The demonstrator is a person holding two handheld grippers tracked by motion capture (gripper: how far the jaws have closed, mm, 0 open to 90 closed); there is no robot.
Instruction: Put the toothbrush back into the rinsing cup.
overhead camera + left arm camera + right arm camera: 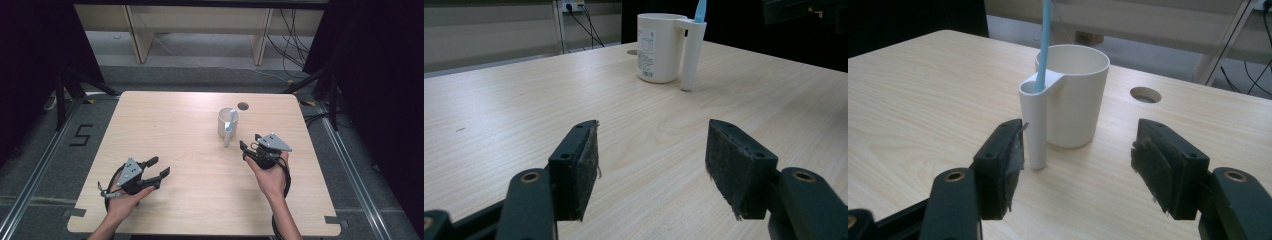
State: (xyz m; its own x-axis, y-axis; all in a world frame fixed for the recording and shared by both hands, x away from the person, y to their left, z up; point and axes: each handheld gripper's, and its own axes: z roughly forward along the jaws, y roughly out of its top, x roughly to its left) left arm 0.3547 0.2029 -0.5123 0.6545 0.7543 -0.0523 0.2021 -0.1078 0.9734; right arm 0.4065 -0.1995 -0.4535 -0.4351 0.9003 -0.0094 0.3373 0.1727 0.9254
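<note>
A white cup stands upright on the far right part of the wooden table. A narrow white tube on its side holds a light blue stick. My right gripper sits just in front and to the right of the cup, open and pointing at it. In the right gripper view its pads are spread with nothing between them, and the cup stands close ahead. My left gripper rests open near the front left, far from the cup, with nothing between its pads.
A round cable hole lies in the tabletop just behind the cup. Beyond the table's far edge are wooden furniture legs and loose cables on the floor. Dark curtains hang on both sides.
</note>
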